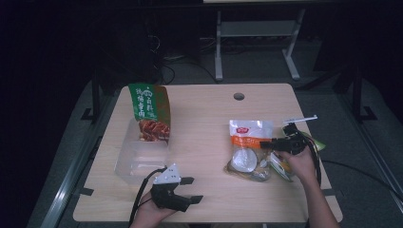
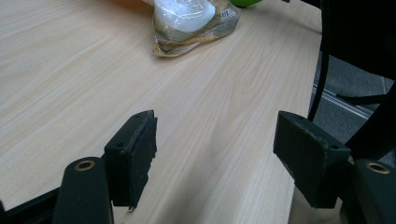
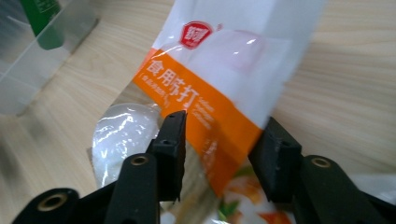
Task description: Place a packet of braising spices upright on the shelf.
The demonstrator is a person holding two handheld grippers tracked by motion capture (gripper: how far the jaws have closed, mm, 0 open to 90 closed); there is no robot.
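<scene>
A white snack bag with an orange band (image 1: 249,134) lies right of the table's middle, overlapping a clear bag of white pieces (image 1: 243,161). My right gripper (image 1: 264,144) reaches in from the right, low over the orange band. In the right gripper view the bag (image 3: 219,93) runs between the two jaws of that gripper (image 3: 224,135), which stand apart on either side of the band without visibly squeezing it. My left gripper (image 1: 192,189) rests near the front edge, open over bare wood (image 2: 215,140). Far ahead of it lies the clear bag (image 2: 187,18).
A clear plastic container (image 1: 138,161) stands at the left with a tall green bag of red food (image 1: 149,109) upright in it. More packets lie under the right hand (image 1: 281,166), and a green item (image 1: 320,145) sits near the right edge. A cable hole (image 1: 239,96) is at the back.
</scene>
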